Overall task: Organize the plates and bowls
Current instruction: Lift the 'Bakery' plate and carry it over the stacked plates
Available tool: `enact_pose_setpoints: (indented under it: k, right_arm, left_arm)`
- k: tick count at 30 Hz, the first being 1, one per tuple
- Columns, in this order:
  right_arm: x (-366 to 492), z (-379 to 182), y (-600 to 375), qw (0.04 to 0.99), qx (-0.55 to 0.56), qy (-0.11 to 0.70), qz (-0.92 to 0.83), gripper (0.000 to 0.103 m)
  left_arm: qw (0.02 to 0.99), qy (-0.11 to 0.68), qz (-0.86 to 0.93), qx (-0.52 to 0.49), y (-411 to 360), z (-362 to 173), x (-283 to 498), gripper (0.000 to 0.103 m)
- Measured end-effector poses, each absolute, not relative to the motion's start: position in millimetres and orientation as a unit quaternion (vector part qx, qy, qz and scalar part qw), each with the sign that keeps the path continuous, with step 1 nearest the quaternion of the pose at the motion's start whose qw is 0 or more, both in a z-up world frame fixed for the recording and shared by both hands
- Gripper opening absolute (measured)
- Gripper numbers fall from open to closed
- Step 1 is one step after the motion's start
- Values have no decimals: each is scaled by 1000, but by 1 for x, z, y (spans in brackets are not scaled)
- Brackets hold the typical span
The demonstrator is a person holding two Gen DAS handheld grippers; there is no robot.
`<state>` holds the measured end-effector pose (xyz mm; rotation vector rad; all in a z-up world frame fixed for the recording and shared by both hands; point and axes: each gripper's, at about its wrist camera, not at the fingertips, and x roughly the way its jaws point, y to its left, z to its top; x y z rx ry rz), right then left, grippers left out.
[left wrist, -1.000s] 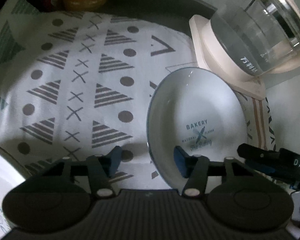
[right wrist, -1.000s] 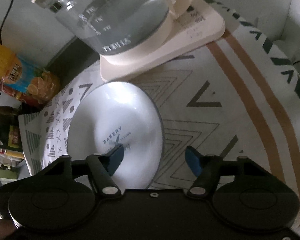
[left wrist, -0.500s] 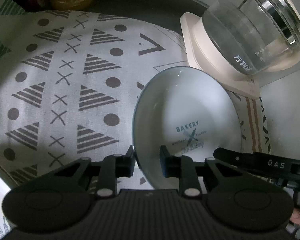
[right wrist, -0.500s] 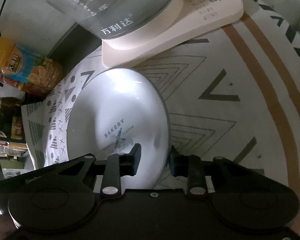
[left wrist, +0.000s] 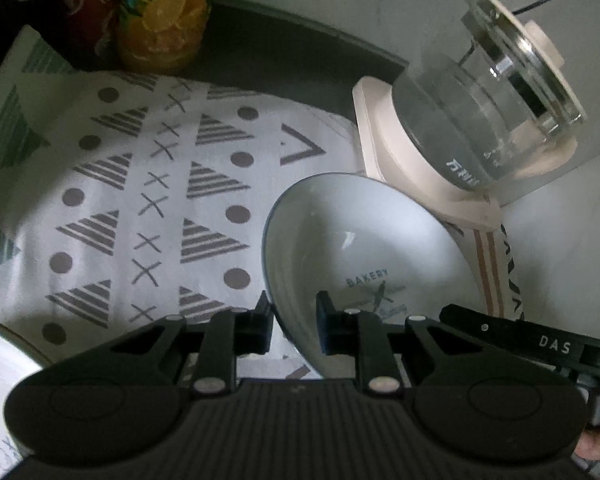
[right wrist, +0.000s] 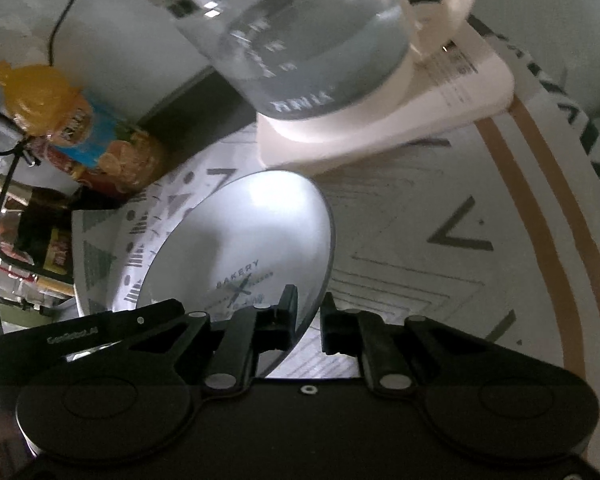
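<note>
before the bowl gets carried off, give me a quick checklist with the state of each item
1. Left gripper on the rim of the BAKERY bowl: ok, fingers straddle the near left rim, jaws closing.
2. Right gripper on the opposite rim: ok, shut on the edge.
3. Bowl empty: ok, nothing inside but the print.
4. Bowl level: cannot tell, it looks tilted in both wrist views.
5. Clearance from the glass kettle on its base: ok, apart but close behind the bowl.
6. Clearance from the orange juice bottle: ok, far across the patterned tablecloth.
</note>
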<state>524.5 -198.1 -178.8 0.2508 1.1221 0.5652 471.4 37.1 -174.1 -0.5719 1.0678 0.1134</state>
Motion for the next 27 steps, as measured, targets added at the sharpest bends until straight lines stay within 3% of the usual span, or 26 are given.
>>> enact_pose_setpoints:
  k: [27]
  right_arm:
    - [474,-125,-139,815,99,467,328,13]
  left_arm:
    - [846,434,98,-293,84,-122,402,20]
